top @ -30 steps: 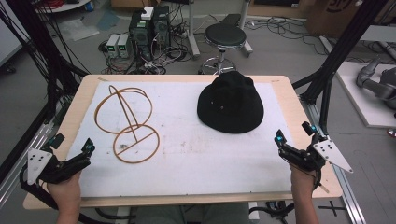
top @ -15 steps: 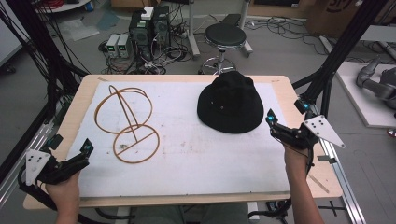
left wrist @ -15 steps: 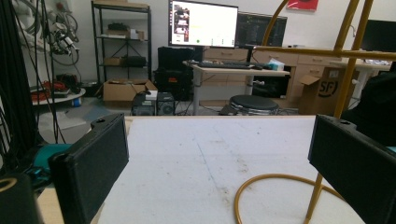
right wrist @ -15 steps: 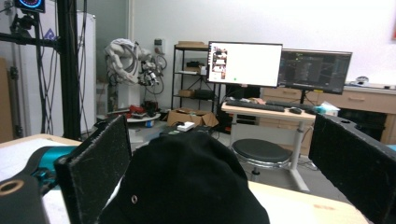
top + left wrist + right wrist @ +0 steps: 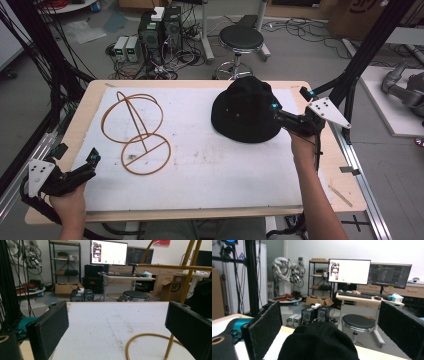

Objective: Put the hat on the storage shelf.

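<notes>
A white-topped wooden table point(image 5: 210, 165) carries a round black fabric hat point(image 5: 245, 110); left of the hat stands a brass-coloured wire stand point(image 5: 136, 131). The right gripper point(image 5: 289, 111), jaws wide, flanks the hat's right edge. The left gripper point(image 5: 75, 162), jaws wide, holds nothing, well left of the hat.

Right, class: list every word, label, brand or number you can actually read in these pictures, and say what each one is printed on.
"SF" in dark letters on the brown cardboard box beside the desk, in the left gripper view.
The same brown cardboard box in the high view: a dark logo, cut off, not readable.
White-screened monitor: text too small to read.
Dark-screened monitor: too small to read.
Red wall sign: blurred.
</notes>
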`<state>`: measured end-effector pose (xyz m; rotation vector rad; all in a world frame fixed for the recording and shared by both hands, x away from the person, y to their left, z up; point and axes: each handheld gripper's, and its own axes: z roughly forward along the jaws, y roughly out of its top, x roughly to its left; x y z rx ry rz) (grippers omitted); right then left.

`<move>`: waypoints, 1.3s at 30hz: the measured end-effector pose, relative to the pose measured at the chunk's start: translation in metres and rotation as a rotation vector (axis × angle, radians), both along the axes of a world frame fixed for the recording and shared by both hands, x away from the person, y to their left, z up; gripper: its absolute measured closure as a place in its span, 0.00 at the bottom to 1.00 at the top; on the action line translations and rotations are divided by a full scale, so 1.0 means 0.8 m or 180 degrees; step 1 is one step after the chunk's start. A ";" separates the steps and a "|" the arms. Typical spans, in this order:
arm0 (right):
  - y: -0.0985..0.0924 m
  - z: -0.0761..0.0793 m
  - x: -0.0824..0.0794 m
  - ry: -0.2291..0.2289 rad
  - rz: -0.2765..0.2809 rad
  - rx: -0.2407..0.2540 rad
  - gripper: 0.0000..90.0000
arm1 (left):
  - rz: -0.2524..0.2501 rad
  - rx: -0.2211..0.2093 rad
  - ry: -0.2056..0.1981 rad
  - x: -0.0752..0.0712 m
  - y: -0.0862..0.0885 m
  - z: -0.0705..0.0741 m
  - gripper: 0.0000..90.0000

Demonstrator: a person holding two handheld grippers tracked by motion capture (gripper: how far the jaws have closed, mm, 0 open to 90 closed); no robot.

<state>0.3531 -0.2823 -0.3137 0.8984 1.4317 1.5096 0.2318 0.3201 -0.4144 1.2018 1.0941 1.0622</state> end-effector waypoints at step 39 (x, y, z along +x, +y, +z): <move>0.066 -0.047 0.121 0.0667 -0.0345 0.0117 0.07 | 0.0063 -0.0030 0.0016 -0.010 0.011 -0.003 0.06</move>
